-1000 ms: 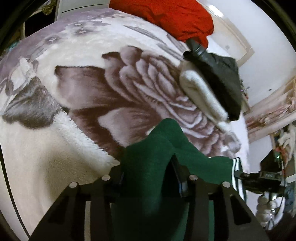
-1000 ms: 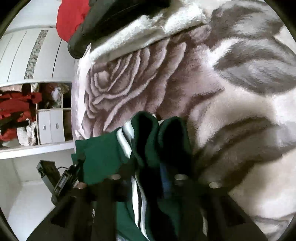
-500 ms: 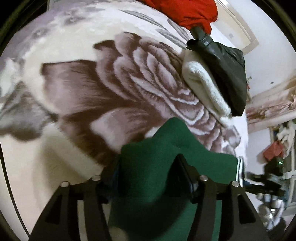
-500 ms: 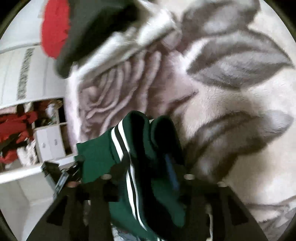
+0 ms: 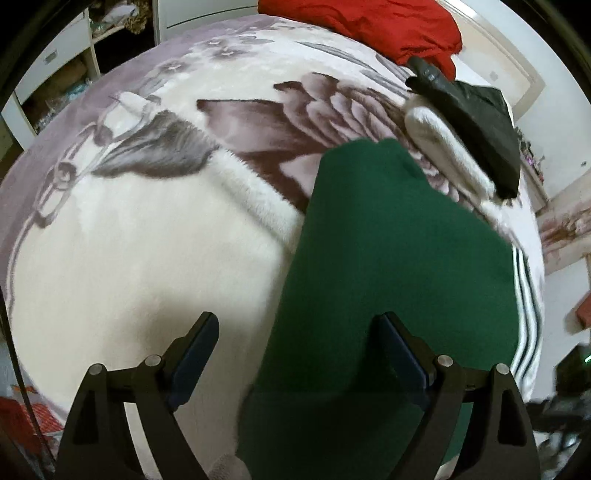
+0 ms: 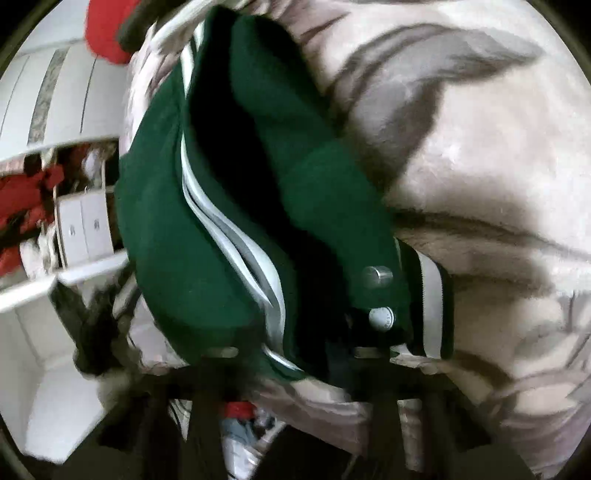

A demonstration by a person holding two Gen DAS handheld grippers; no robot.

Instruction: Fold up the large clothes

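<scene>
**Green jacket lies on the blanket, left gripper spread above it**

The left gripper has its jaws wide apart and holds nothing. The green jacket lies flat on the floral fleece blanket, a long folded panel running away from the camera. Its near end passes under the gap between the fingers, closer to the right-hand finger than to the left-hand one; the cloth does not seem pinched by either pad. White stripes run along the jacket's right edge.

In the right wrist view the picture is blurred. The jacket fills the middle, bunched in folds, with white stripes curving down it, two metal snaps and a striped ribbed hem near the bottom. The right gripper sits just below the cloth, its fingers dark and smeared; whether they clamp the fabric or stand apart cannot be told.

Farther up the bed lie a red garment and a black garment with a white fleecy lining, well apart from the left gripper. Shelves show beyond the bed's edge.
</scene>
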